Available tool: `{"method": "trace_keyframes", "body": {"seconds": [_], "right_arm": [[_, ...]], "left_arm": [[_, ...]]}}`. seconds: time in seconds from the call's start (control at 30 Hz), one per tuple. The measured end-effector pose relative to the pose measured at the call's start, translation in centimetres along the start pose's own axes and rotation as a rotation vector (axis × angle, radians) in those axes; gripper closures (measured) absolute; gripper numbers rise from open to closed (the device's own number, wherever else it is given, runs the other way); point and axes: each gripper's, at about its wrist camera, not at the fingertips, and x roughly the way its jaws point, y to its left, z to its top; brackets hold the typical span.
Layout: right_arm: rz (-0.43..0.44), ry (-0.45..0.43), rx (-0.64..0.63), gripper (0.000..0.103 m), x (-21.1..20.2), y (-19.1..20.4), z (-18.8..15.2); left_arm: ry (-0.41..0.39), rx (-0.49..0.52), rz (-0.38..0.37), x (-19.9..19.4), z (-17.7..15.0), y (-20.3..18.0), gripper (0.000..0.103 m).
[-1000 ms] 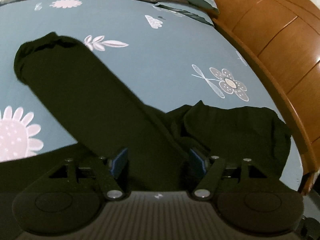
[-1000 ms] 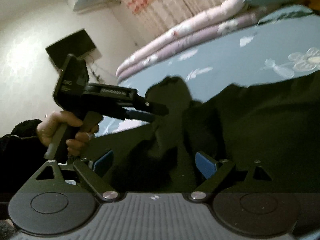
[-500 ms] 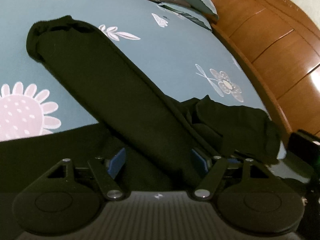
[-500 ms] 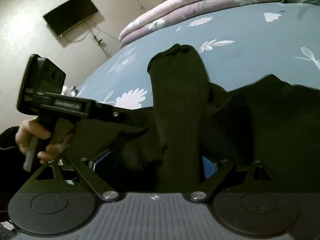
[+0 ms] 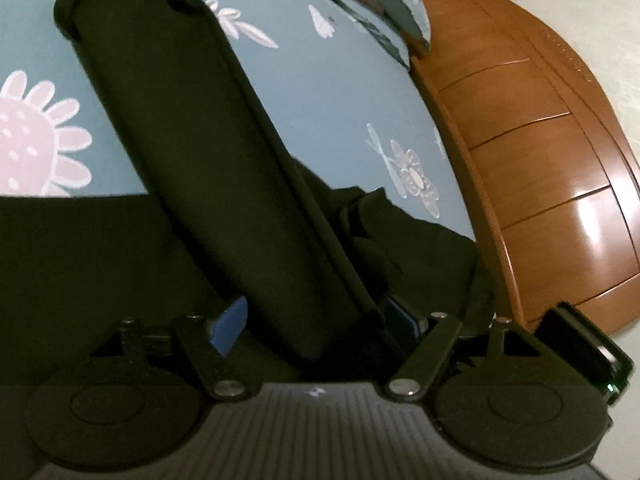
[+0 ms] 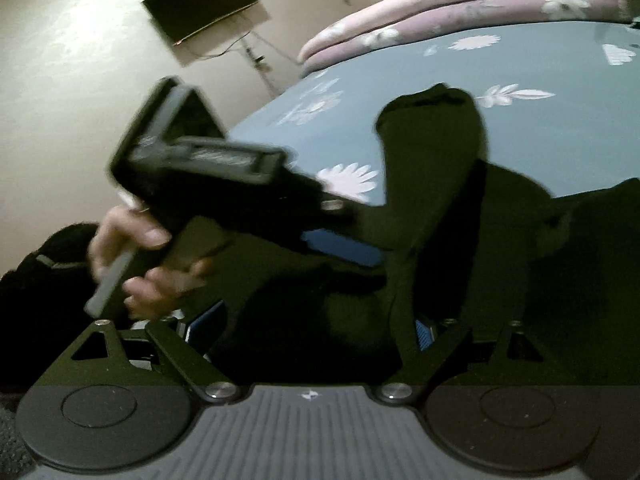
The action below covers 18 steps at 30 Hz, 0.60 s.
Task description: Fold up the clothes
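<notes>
A black garment lies on the blue flowered bed sheet (image 5: 332,100). One long sleeve (image 5: 192,152) runs from the bottom middle up to the far left, cuff away from me. The crumpled body (image 5: 420,256) lies to its right. My left gripper (image 5: 316,326) straddles the near end of that sleeve and its jaws are opening; a gap shows beside the left blue pad (image 5: 228,332). In the right wrist view my right gripper (image 6: 314,326) hangs open low over dark cloth, with the sleeve (image 6: 432,168) beyond. A hand (image 6: 132,248) holds the left gripper (image 6: 352,228) there, at left.
A wooden headboard (image 5: 540,160) curves along the bed's right side. Folded pink quilts (image 6: 460,20) and pillows (image 5: 392,4) sit at the far end. A dark screen (image 6: 200,4) hangs on the wall. The right gripper's body (image 5: 580,344) shows at the lower right.
The left gripper has moved forward and down over the sleeve and rolled, so the sleeve looks bigger. The right gripper's view has swung, and the hand-held left gripper now looks nearer.
</notes>
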Motion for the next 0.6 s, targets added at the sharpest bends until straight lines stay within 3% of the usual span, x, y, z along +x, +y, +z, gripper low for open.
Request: {"method": "trace_keyframes", "body": {"seconds": [0.27, 0.5, 0.6], "right_arm": [[0.044, 0.024, -0.023, 0.01, 0.1, 1.8, -2.1], [0.05, 0.034, -0.038, 0.01, -0.7, 2.8, -3.1], [0.044, 0.017, -0.028, 0.01, -1.6, 3.0, -3.4]], "left_arm": [[-0.017, -0.032, 0.06, 0.5, -0.2, 1.0, 0.027], [-0.116, -0.094, 0.028, 0.6, 1.6, 2.7, 0.027], [-0.163, -0.133, -0.019, 1.3, 2.6, 3.9, 0.03]]}}
